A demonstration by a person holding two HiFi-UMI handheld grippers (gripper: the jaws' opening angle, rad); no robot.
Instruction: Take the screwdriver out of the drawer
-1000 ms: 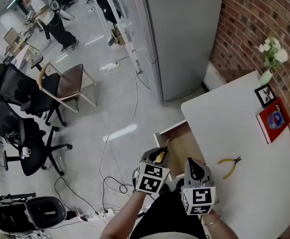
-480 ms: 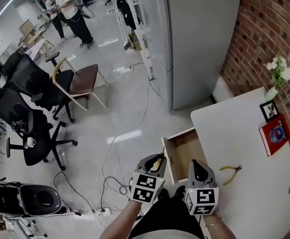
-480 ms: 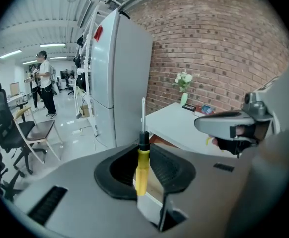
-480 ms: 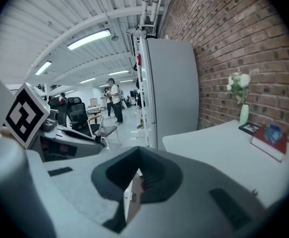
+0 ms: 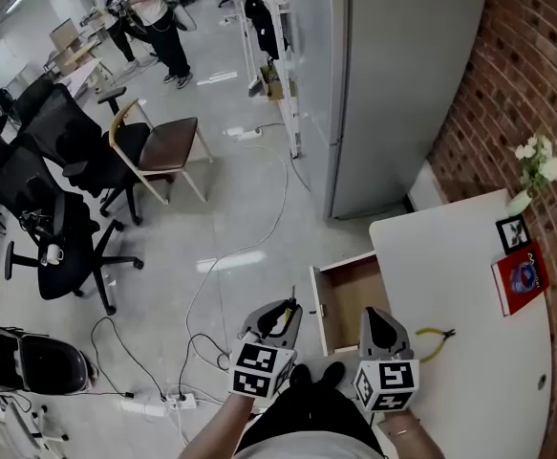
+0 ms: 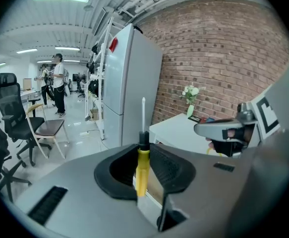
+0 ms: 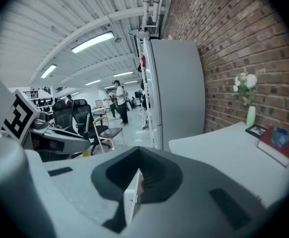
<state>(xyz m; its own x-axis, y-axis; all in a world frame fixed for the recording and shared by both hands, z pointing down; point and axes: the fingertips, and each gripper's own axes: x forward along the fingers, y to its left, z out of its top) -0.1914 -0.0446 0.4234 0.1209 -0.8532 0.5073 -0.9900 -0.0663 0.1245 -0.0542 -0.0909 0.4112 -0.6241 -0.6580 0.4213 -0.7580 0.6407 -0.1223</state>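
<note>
Far left: black office chairs (image 5: 53,228) and a wooden chair (image 5: 159,146) on the grey floor (image 5: 240,218), with cables trailing across it. The left gripper (image 5: 280,316) is over the floor just left of the open drawer (image 5: 354,295). Its jaws are partly closed and clamped on the screwdriver (image 6: 142,170), pads on the yellow handle, black collar and bare shaft sticking out past the tips. So the screwdriver is out of the drawer, up in the air beside its front panel, touching nothing but the jaws. The drawer is pulled out from the white table (image 5: 469,371); the inside looks bare wood. The right gripper (image 5: 375,328) is level with the left one, over the table's near corner just right of the drawer, jaws together with nothing in them. Yellow-handled pliers (image 5: 434,340) lie on the table just right of that gripper. Further right: red book (image 5: 519,277), small framed picture (image 5: 512,231) and a vase of white flowers (image 5: 538,165) by the brick wall (image 5: 526,65).
</note>
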